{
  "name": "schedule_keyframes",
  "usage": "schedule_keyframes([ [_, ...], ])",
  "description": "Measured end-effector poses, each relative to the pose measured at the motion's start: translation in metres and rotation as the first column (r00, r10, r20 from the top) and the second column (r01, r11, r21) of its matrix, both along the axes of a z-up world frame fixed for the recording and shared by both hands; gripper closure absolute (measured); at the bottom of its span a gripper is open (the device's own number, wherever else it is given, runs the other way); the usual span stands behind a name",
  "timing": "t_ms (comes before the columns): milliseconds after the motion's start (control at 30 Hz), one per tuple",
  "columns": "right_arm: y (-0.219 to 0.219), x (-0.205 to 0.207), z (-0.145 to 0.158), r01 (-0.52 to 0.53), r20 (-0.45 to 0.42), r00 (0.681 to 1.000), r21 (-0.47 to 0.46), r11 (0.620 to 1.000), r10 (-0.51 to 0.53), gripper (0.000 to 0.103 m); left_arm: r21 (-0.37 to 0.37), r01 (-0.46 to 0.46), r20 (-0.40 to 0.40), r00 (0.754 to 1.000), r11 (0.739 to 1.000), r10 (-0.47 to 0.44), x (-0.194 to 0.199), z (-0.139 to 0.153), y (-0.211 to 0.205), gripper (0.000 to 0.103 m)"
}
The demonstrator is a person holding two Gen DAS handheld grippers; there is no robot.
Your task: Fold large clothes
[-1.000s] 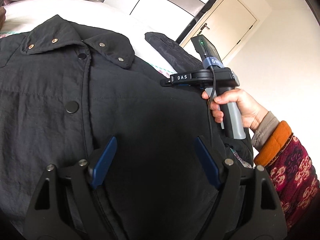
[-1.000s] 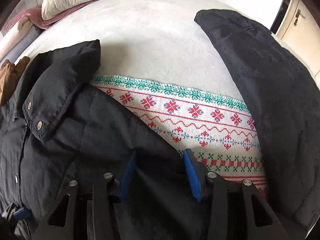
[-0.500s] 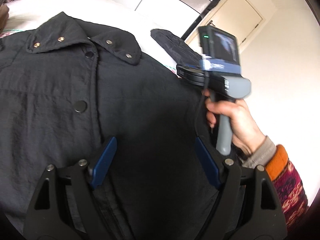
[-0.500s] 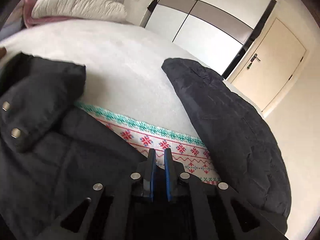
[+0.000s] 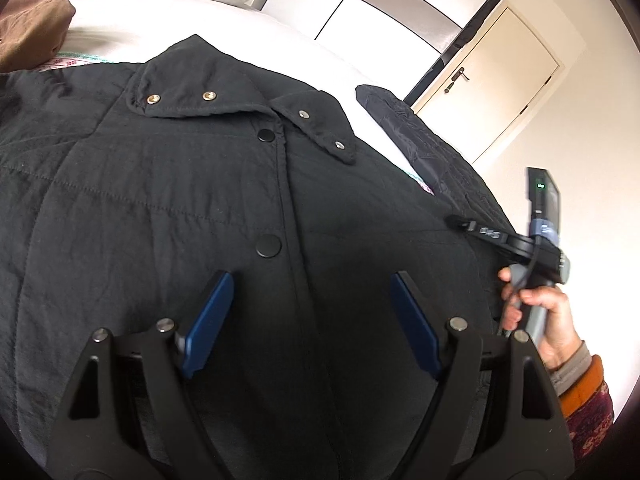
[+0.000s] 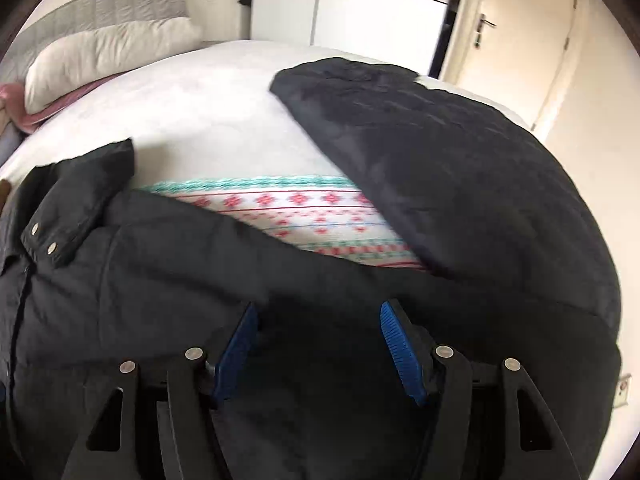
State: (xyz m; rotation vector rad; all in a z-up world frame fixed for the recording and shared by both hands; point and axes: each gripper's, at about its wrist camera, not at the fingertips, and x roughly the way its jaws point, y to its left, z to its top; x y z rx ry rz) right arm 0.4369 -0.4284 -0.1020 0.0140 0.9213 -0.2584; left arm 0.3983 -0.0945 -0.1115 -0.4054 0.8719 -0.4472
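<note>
White bed with pillow, cream door, pale wardrobe panels — bright, even daylight

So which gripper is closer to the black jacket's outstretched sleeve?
Right. The right gripper hangs open over the shoulder where the sleeve begins; the left gripper is open over the black jacket front placket.

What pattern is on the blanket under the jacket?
White blanket with red and green cross-stitch bands, clearest in the right wrist view.
</note>
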Motion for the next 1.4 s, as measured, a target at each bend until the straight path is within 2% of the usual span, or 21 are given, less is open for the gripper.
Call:
schedule_keyframes([
  [67, -0.021, -0.032, 0.025, -0.003, 0.065, 0.998, 0.087, 0.996, -0.003, 0.033, 0.023, 0.001, -0.028, 1.0, 1.0, 0.0, -0.001, 0.006, -0.003, 0.022],
  [100, -0.032, -0.049, 0.034, 0.002, 0.08, 0.997, 0.134, 0.991, -0.013, 0.024, 0.033, 0.004, -0.043, 0.999, 0.999, -0.003, -0.003, 0.009, -0.004, 0.022],
  [167, -0.056, -0.087, 0.048, 0.022, 0.097, 0.994, 0.238, 0.971, -0.046, 0.018, 0.057, 0.008, -0.054, 0.999, 0.998, -0.005, -0.006, 0.017, -0.008, 0.022],
  [267, -0.095, -0.137, 0.053, 0.084, 0.073, 0.99, 0.37, 0.925, -0.12, 0.016, 0.083, 0.02, -0.057, 0.998, 0.996, -0.015, -0.012, 0.025, -0.015, 0.019],
  [333, -0.118, -0.169, 0.047, 0.14, 0.041, 0.983, 0.46, 0.877, -0.179, 0.016, 0.086, 0.041, -0.067, 0.997, 0.995, -0.036, -0.015, 0.027, -0.02, 0.018],
  [467, -0.152, -0.214, 0.019, 0.243, -0.037, 0.959, 0.617, 0.748, -0.281, 0.016, 0.073, 0.078, -0.072, 0.995, 0.994, -0.073, -0.019, 0.029, -0.029, 0.018],
  [567, -0.165, -0.237, -0.002, 0.305, -0.08, 0.935, 0.677, 0.67, -0.345, 0.016, 0.078, 0.085, -0.065, 0.995, 0.993, -0.08, -0.02, 0.03, -0.033, 0.018],
  [633, -0.167, -0.246, -0.013, 0.326, -0.09, 0.923, 0.699, 0.637, -0.373, 0.016, 0.077, 0.08, -0.063, 0.995, 0.994, -0.075, -0.019, 0.029, -0.032, 0.018],
  [833, -0.17, -0.246, -0.018, 0.353, -0.042, 0.893, 0.685, 0.637, -0.449, 0.016, 0.071, 0.06, -0.089, 0.995, 0.996, -0.054, -0.015, 0.021, -0.028, 0.018],
  [933, -0.187, -0.242, -0.026, 0.409, -0.04, 0.837, 0.709, 0.574, -0.546, 0.015, 0.066, 0.062, -0.089, 0.994, 0.996, -0.056, -0.014, 0.021, -0.027, 0.018],
  [1033, -0.207, -0.237, -0.035, 0.497, -0.051, 0.747, 0.707, 0.504, -0.663, 0.022, 0.061, 0.062, -0.087, 0.995, 0.996, -0.057, -0.014, 0.021, -0.026, 0.018],
  [1067, -0.213, -0.237, -0.038, 0.525, -0.056, 0.709, 0.708, 0.472, -0.703, 0.034, 0.06, 0.062, -0.086, 0.995, 0.996, -0.057, -0.014, 0.021, -0.025, 0.018],
  [1100, -0.217, -0.238, -0.038, 0.541, -0.061, 0.674, 0.718, 0.437, -0.736, 0.051, 0.059, 0.062, -0.085, 0.995, 0.996, -0.057, -0.014, 0.022, -0.024, 0.018],
  [1133, -0.217, -0.241, -0.035, 0.555, -0.057, 0.637, 0.725, 0.407, -0.769, 0.058, 0.058, 0.062, -0.082, 0.995, 0.996, -0.058, -0.014, 0.023, -0.023, 0.018],
  [1167, -0.213, -0.242, -0.029, 0.572, -0.049, 0.605, 0.721, 0.391, -0.794, 0.075, 0.057, 0.062, -0.079, 0.995, 0.996, -0.057, -0.015, 0.024, -0.022, 0.018],
  [1200, -0.206, -0.243, -0.018, 0.596, -0.029, 0.583, 0.695, 0.403, -0.812, 0.085, 0.058, 0.062, -0.073, 0.996, 0.996, -0.057, -0.015, 0.026, -0.021, 0.018],
  [1233, -0.197, -0.241, -0.005, 0.609, 0.013, 0.576, 0.66, 0.44, -0.817, 0.088, 0.063, 0.062, -0.068, 0.996, 0.996, -0.058, -0.015, 0.028, -0.02, 0.018],
  [1333, -0.168, -0.232, 0.042, 0.589, 0.173, 0.596, 0.569, 0.574, -0.784, 0.093, 0.086, 0.062, -0.057, 0.997, 0.994, -0.057, -0.015, 0.037, -0.017, 0.018],
  [1400, -0.146, -0.22, 0.073, 0.534, 0.257, 0.639, 0.531, 0.658, -0.725, 0.094, 0.091, 0.05, -0.052, 0.998, 0.995, -0.045, -0.014, 0.045, -0.01, 0.018],
])
